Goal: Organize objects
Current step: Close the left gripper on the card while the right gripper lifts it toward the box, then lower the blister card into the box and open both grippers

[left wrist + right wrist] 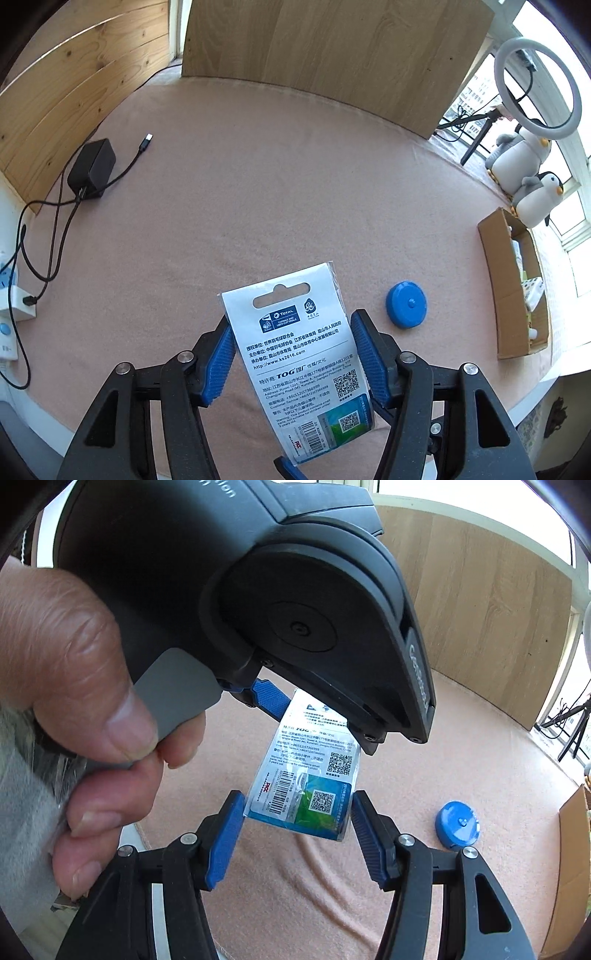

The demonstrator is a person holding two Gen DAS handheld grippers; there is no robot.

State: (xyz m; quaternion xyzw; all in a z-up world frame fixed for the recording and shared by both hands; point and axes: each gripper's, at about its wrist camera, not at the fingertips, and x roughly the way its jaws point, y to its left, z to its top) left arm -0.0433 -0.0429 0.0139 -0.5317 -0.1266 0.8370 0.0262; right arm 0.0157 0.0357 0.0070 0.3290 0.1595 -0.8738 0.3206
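Observation:
A white and blue printed packet (303, 354) is held in the air above the pink tablecloth (258, 184). My left gripper (291, 354) has its blue pads against both side edges of the packet. In the right wrist view the packet (306, 786) hangs between my right gripper's (297, 823) blue pads, which touch its lower corners. The left gripper's black body (258, 590) and the person's hand (74, 686) fill the upper left of that view. A blue round tape measure (406, 304) lies on the cloth to the right; it also shows in the right wrist view (458, 825).
A black power adapter (92, 168) with cable lies at the left. A cardboard box (517, 280) with small items stands at the right edge, with plush penguins (532, 177) and a ring light (535, 85) behind it. Wooden boards (332, 55) back the table.

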